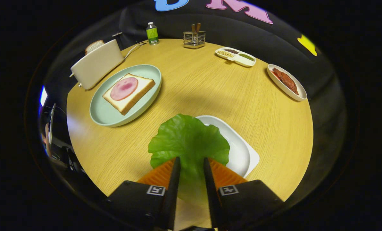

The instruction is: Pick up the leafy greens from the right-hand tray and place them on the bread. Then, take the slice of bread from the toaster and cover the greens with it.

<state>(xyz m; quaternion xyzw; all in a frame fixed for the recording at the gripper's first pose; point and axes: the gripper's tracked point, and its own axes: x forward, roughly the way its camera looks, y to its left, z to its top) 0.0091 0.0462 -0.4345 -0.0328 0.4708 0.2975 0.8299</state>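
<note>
Gripper [192,162] fingers were closed on the lettuce leaf [188,141], which sat pinched between them and fanned out ahead of the tips. The leaf hung over the near-left edge of the white tray [239,150], partly hiding it. Beyond and to the left, a pale green plate [104,115] held a bread slice [128,93] topped with a round of ham [124,88]. Behind the plate stood the toaster [96,64], a second slice [94,46] poking out of its slot. On the far side of the round wooden tabletop [210,89] were a green-labelled bottle [152,33] and a wire holder [194,39]. To the right stood a divided dish [235,56] of grains and an oval dish [286,82] with reddish-brown food.
</note>
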